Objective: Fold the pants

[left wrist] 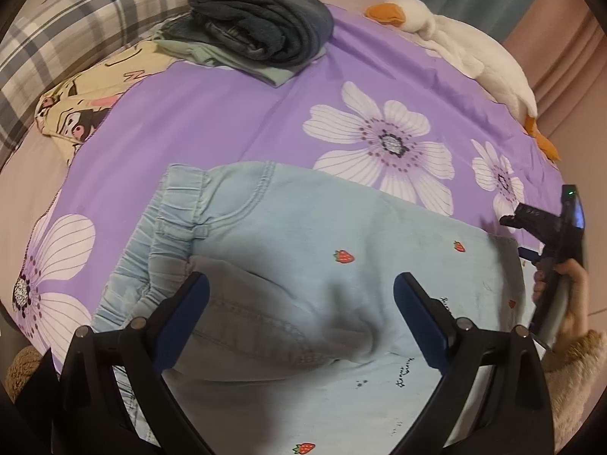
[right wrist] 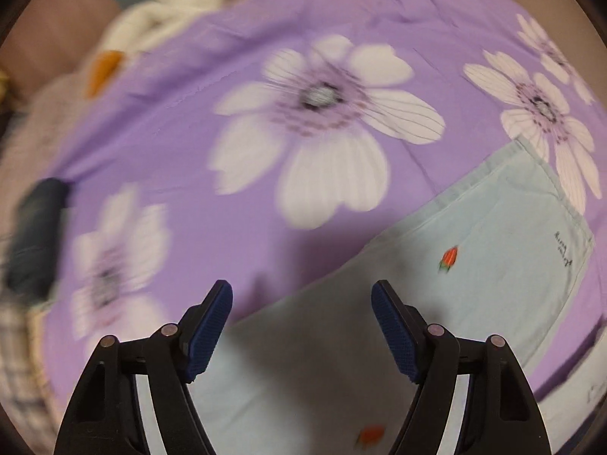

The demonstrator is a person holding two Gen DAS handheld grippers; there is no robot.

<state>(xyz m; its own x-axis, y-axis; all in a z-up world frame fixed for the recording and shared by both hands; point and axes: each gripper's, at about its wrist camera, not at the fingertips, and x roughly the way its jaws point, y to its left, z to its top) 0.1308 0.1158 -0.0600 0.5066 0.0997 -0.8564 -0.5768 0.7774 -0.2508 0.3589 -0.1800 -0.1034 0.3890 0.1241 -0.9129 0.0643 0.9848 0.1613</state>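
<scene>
Light blue pants [left wrist: 303,250] with small strawberry prints lie on a purple flowered bedspread [left wrist: 227,121]. Their gathered waistband is at the left in the left wrist view, and a layer is folded over across the middle. My left gripper [left wrist: 301,314] is open and empty just above the folded pants. My right gripper [right wrist: 301,326] is open and empty over the pants' edge [right wrist: 493,258]; its view is blurred. The right gripper also shows at the right edge of the left wrist view [left wrist: 546,235], held by a hand.
A pile of folded dark clothes [left wrist: 261,26] sits at the far side of the bed. A plaid pillow [left wrist: 76,38] and a cartoon-print fabric [left wrist: 83,106] lie at the left. A white plush goose [left wrist: 466,45] lies along the far right edge.
</scene>
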